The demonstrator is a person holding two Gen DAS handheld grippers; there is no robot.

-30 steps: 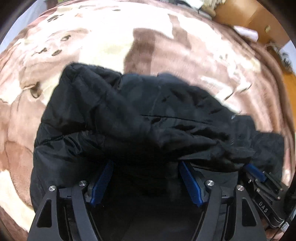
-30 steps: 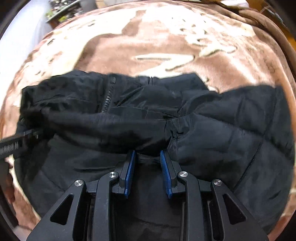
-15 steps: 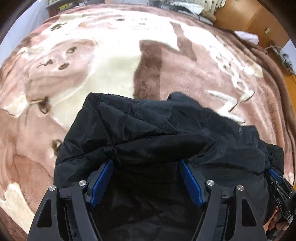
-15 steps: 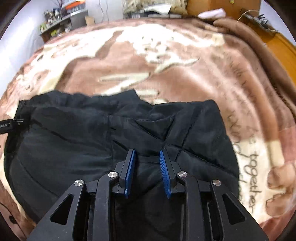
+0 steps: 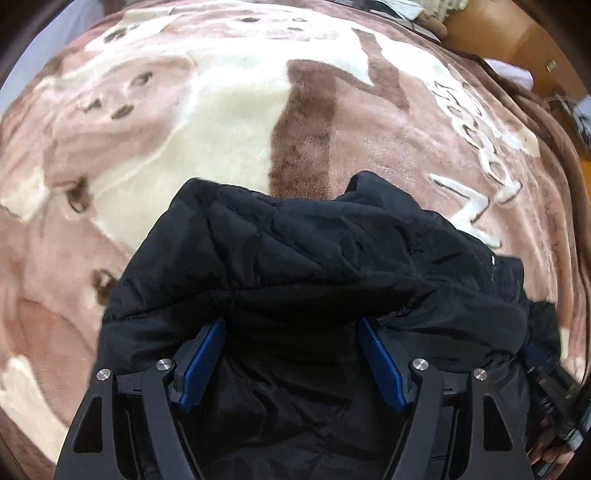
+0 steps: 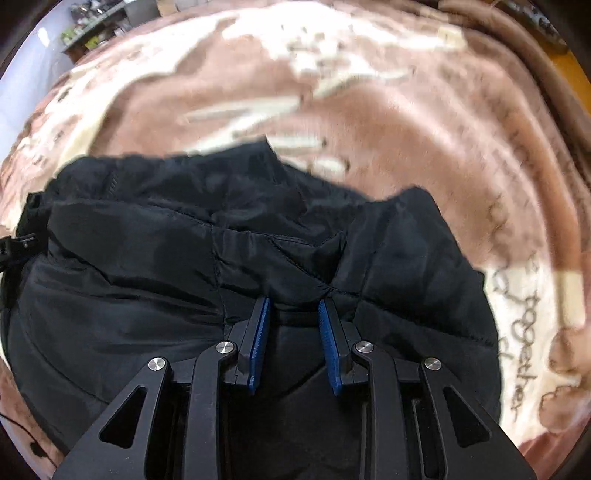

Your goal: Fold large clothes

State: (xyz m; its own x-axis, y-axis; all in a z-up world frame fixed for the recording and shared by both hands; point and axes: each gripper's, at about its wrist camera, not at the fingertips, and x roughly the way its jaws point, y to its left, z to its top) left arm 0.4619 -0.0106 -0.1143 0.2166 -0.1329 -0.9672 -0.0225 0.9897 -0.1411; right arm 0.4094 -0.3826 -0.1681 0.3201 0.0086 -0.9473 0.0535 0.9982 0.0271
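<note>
A black padded jacket (image 5: 314, 266) lies bunched on a brown and cream blanket (image 5: 221, 122); it also shows in the right wrist view (image 6: 166, 258). My left gripper (image 5: 293, 325) has its blue pads wide apart, with jacket cloth lying over the tips and between them. My right gripper (image 6: 295, 306) has its blue pads closer together around a fold of the jacket, with a gap still showing; I cannot tell if it pinches the cloth. The right gripper also shows at the lower right of the left wrist view (image 5: 546, 373).
The blanket (image 6: 388, 122) covers the whole surface and carries printed writing at its right side. Wooden furniture (image 5: 517, 37) stands beyond the far right edge. A cluttered shelf (image 6: 96, 26) stands far left.
Both grippers have drawn back with the jacket, so more blanket shows beyond it. The jacket's far edge has folded closer and the pile is more compact.
</note>
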